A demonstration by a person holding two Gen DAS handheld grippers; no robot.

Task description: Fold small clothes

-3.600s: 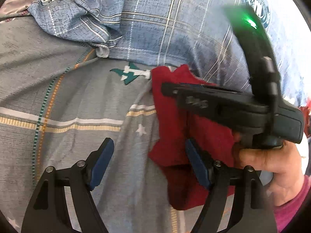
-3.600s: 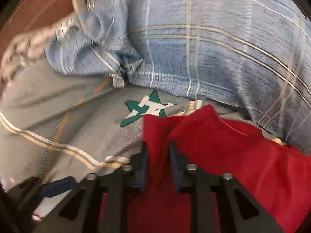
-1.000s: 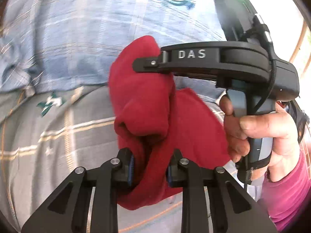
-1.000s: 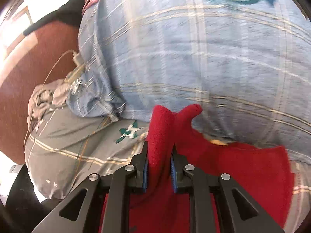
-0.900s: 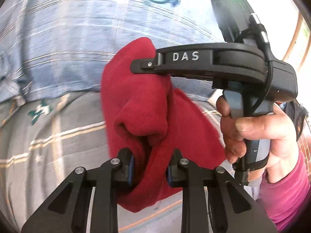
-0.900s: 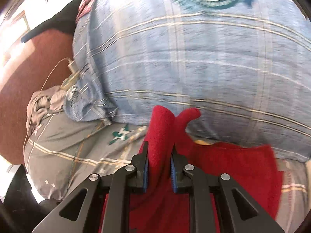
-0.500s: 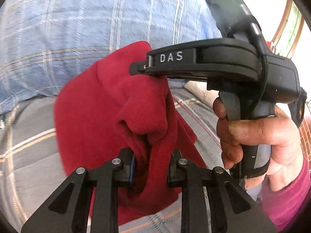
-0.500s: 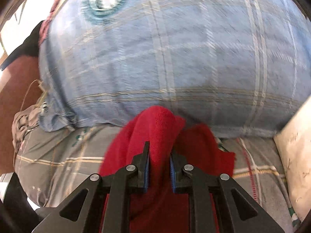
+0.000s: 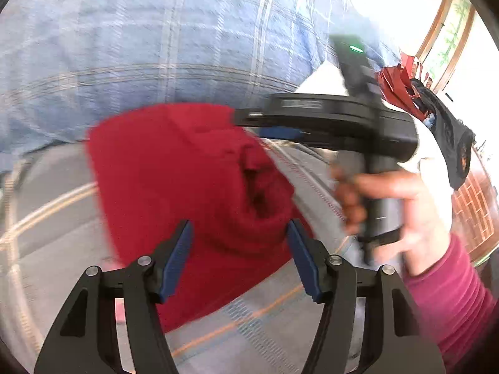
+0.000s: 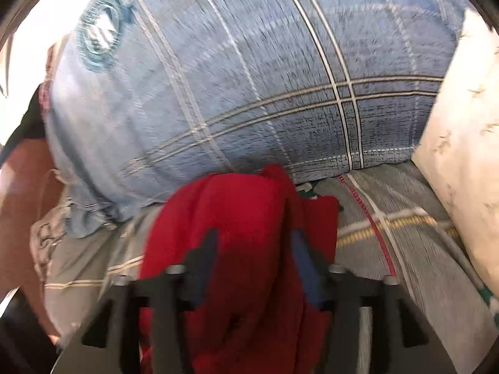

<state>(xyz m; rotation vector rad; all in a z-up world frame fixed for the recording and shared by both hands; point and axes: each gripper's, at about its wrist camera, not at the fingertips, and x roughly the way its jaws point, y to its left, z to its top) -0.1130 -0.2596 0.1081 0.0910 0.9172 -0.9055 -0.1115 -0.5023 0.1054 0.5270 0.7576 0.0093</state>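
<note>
So your red garment (image 9: 174,187) is a soft, plain red piece, fleecy-looking, lying bunched on the grey striped bedsheet (image 9: 53,227) right up against the big blue plaid pillow (image 9: 156,37). From your left wrist view it has a rolled, tube-like fold on its right side with a dark hollow in the middle, and the rest spreads flatter to the left. Your left gripper (image 9: 238,261) has just been opening: the blue pads (image 9: 177,258) stand apart either side of that rolled bit, not pressing it. Your right gripper (image 10: 252,268) has just been opening too; its jaws stand wide with a hump of red cloth draped between and over them, but the frame is blurry there. In the left view your right hand (image 9: 396,215), in a magenta sleeve (image 9: 446,299), holds that gripper's handle just right of the garment. A cream pillow (image 10: 464,155) sits off to the right.
</note>
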